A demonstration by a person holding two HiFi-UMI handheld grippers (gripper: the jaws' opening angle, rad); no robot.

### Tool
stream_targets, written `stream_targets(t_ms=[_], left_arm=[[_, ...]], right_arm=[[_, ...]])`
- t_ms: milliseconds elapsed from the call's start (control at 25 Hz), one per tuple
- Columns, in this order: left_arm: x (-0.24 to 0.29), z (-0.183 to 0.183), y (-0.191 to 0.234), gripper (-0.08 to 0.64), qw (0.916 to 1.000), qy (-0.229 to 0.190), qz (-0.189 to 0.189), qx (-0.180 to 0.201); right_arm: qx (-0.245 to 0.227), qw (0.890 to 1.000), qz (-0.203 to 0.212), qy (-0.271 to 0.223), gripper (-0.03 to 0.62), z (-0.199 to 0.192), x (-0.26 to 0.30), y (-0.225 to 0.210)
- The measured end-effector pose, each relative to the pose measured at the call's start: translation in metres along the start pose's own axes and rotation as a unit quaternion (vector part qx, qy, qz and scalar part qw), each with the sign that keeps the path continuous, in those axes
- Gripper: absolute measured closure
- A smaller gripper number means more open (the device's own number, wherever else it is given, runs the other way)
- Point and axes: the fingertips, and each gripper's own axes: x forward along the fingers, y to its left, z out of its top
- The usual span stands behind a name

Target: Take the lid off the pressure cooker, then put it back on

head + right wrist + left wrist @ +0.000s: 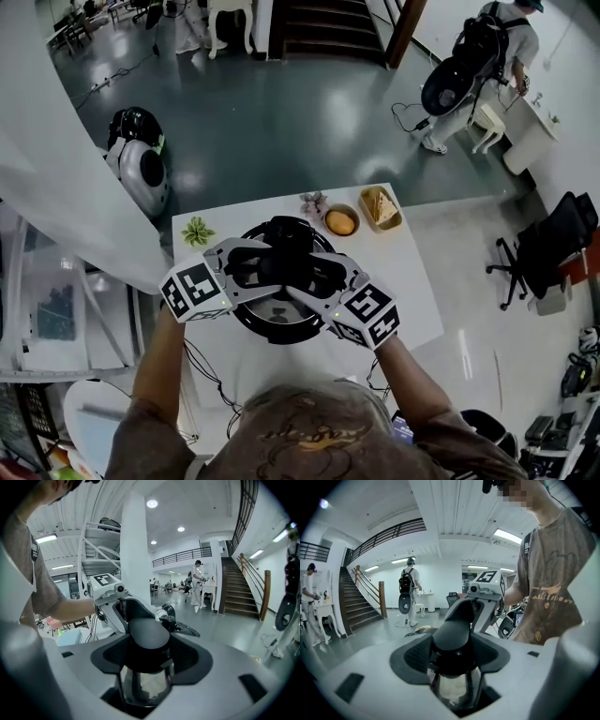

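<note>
Black lid handle (286,241) gripped from both sides
The left gripper (452,654) and right gripper (147,656) each pinch it between their pads, directly above the pressure cooker (246,323) — which sits on the white table (412,300)

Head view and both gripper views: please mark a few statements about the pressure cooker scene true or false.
1. The left tongs and right tongs both clamp the black lid handle, one from each side. True.
2. The pressure cooker stands on the floor. False: it stands on the white table.
3. A bowl holding something orange sits on the table beyond the cooker. True.
4. Nobody else is in the room. False: a person wearing a backpack stands at the far right of the head view.
</note>
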Motion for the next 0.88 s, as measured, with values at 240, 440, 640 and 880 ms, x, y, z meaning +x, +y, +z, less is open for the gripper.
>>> stream_targets(t_ms=[240, 440, 640, 880], left_arm=[[0.0011, 0.0000, 0.0012, 0.298, 0.9988, -0.004, -0.046, 0.015], [0.0007, 0.0004, 0.0012, 0.298, 0.9966, -0.006, -0.077, 0.028], [0.0005, 0.0005, 0.0011, 0.298, 0.9947, -0.005, -0.097, 0.033], [0.0000, 0.0012, 0.0020, 0.298, 0.9926, -0.006, -0.116, 0.036]], right_arm=[[0.025, 0.999, -0.041, -0.007, 0.327, -0.0018, -0.0011, 0.0008], [0.035, 0.996, -0.073, -0.023, 0.327, -0.0004, -0.0011, 0.0018], [0.043, 0.995, -0.090, -0.021, 0.327, -0.0013, -0.0011, 0.0026], [0.054, 0.993, -0.107, -0.022, 0.327, 0.0010, -0.0006, 0.0028]])
